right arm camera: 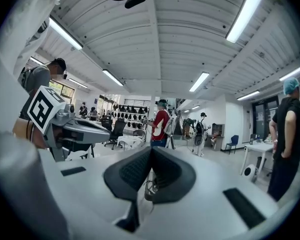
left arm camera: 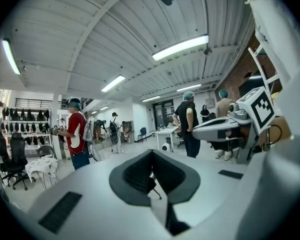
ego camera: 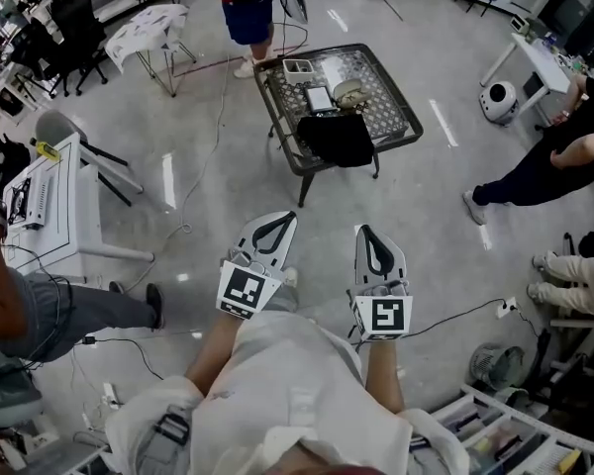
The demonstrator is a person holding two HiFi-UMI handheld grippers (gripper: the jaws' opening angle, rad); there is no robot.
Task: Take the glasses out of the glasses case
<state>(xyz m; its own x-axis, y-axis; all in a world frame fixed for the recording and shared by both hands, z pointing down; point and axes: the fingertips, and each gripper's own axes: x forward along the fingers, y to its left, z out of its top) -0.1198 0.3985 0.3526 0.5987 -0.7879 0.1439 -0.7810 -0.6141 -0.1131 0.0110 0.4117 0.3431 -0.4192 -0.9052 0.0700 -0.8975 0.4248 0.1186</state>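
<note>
Left tongs (ego camera: 284, 219) and right tongs (ego camera: 362, 232) — both closed, empty — hang over glossy grey floor (ego camera: 213, 181), well apart from the mesh desk (ego camera: 388, 107), where the case (ego camera: 351, 91) lies near a black cloth (ego camera: 337, 139).

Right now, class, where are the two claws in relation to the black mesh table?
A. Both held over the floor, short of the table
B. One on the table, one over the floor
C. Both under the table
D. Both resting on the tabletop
A: in the head view the left claw and right claw hang over the floor close to the person, and the black mesh table stands further ahead.
</note>
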